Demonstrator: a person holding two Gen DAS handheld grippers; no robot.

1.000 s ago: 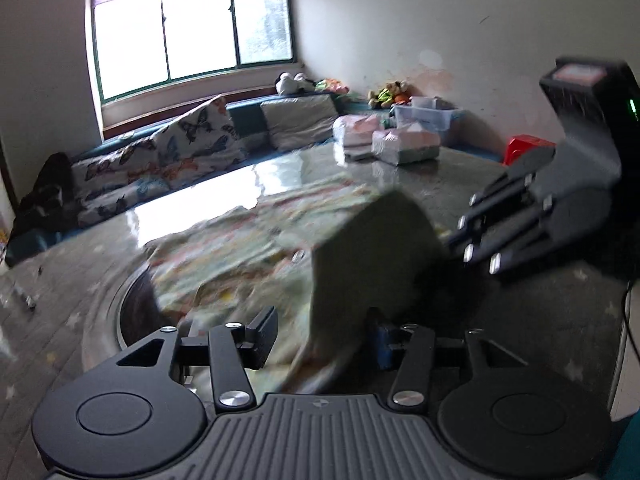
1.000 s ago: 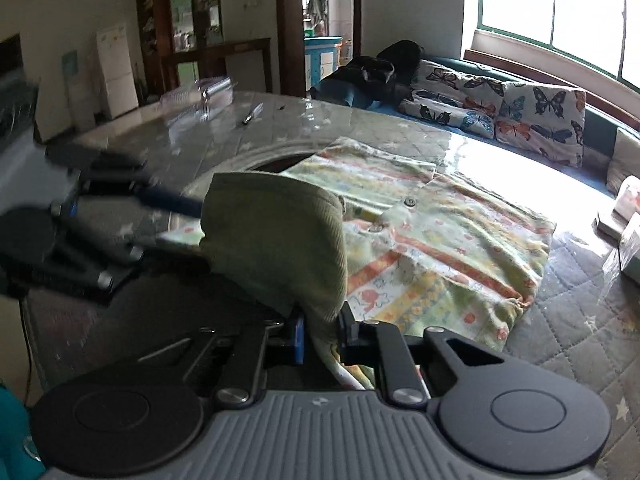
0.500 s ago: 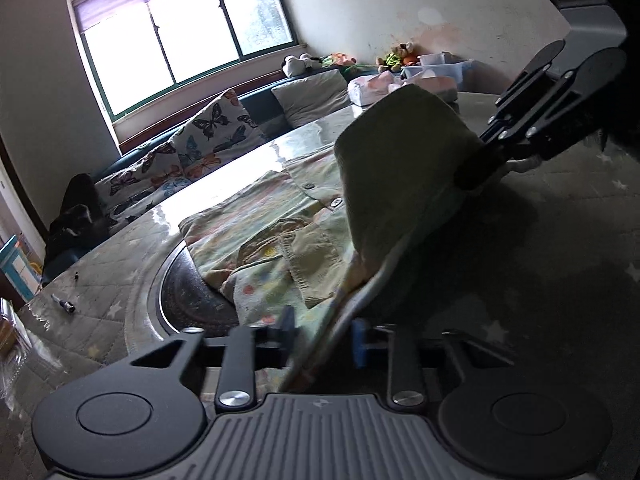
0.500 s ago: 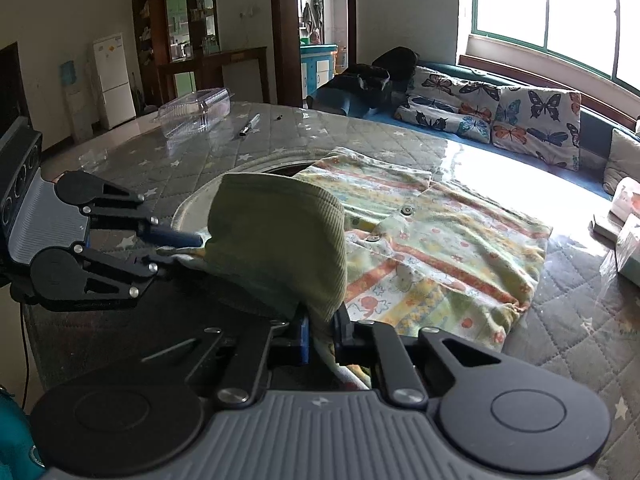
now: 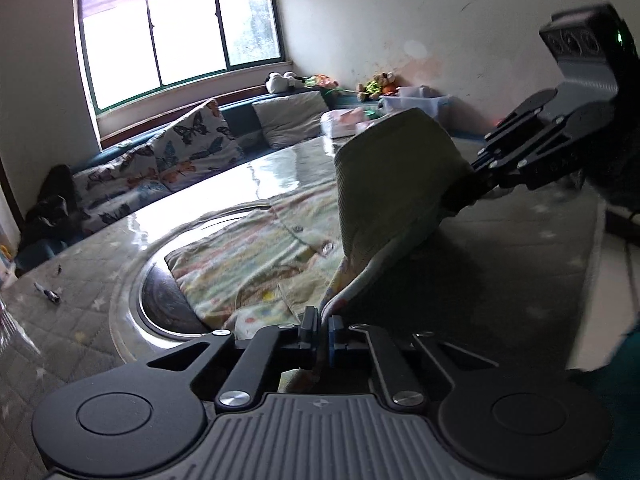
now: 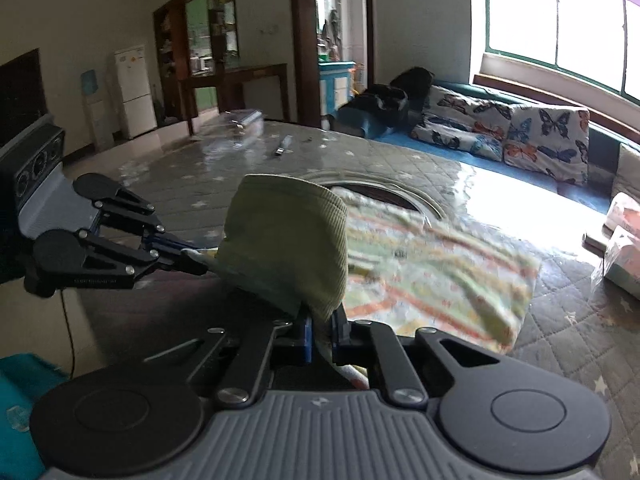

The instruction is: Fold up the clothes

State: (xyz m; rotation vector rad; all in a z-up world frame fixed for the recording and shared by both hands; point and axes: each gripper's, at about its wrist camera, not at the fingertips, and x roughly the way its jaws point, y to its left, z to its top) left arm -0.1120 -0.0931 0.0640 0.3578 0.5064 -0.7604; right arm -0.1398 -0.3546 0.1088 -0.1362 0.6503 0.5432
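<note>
A pale printed garment (image 5: 248, 264) with buttons and a green corduroy lining lies on the quilted table (image 5: 80, 336). Its near end is lifted, so the green lining (image 5: 392, 176) hangs as a hump between my grippers. My left gripper (image 5: 323, 330) is shut on one near corner of the garment. My right gripper (image 6: 321, 334) is shut on the other near corner, under the green lining (image 6: 288, 240). The rest of the garment (image 6: 440, 268) lies flat beyond. Each gripper shows in the other's view: the right one (image 5: 476, 184) and the left one (image 6: 192, 256), both pinching the cloth.
A round inset ring (image 5: 156, 300) sits in the table under the garment. A pen (image 6: 282, 146) and a clear box (image 6: 244, 120) lie at the far side. Butterfly cushions (image 6: 500, 128) line the window bench. Packaged goods (image 6: 624, 240) sit at the table's right edge.
Both grippers have lifted the garment's near end higher and carried it over the flat part. The left jaws have closed tighter on the cloth.
</note>
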